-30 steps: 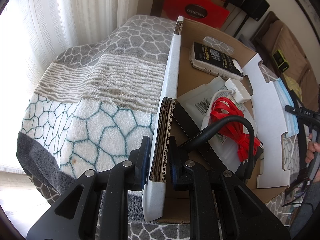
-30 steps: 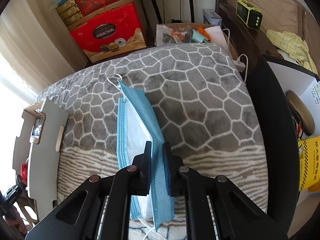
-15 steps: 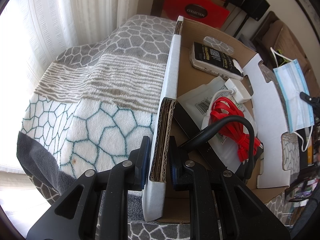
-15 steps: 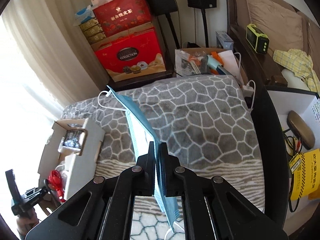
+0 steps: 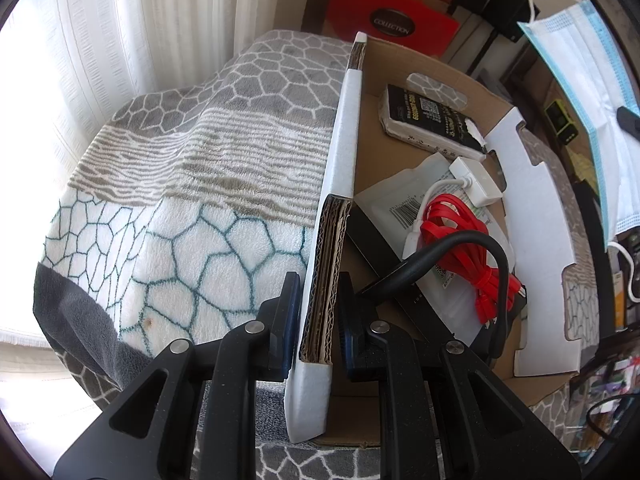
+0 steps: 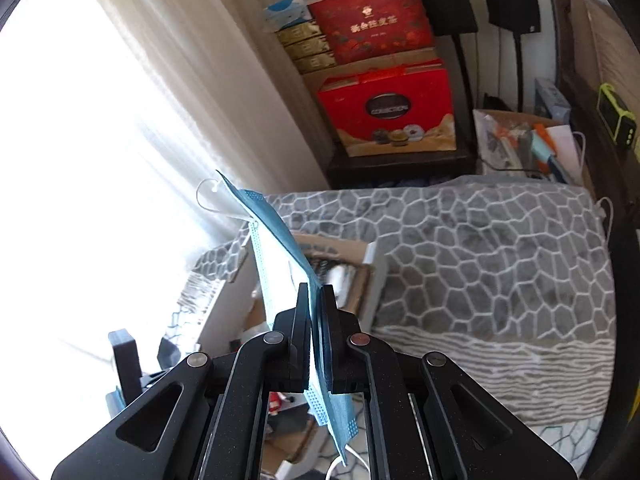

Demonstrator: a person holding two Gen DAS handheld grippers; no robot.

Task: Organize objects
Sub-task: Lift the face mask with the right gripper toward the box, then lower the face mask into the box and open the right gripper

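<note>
The left tool is clamped on the near side wall of an open cardboard box, one pad outside the wall and one inside, pressing on the corrugated edge. The box rests on a bed covered by a grey and white honeycomb-patterned blanket. Inside the box lie a black and white packet, a white charger plug with its white cord, a bundle of red flat cable on a clear bag, and a black cable arching over them. The box's white flap stands open on the far side.

The right tool is closed tight on a blue face mask, gripping it near one end so that most of the mask sticks up and away beyond the fingertips, with a white ear loop at its far tip. A short length hangs below the pads. From the left wrist view the same mask hangs in the air at the upper right, above and beyond the box's open flap, clear of the blanket. In the right wrist view the box lies behind and below the mask. Red gift boxes are stacked against the curtain beyond the bed.
</note>
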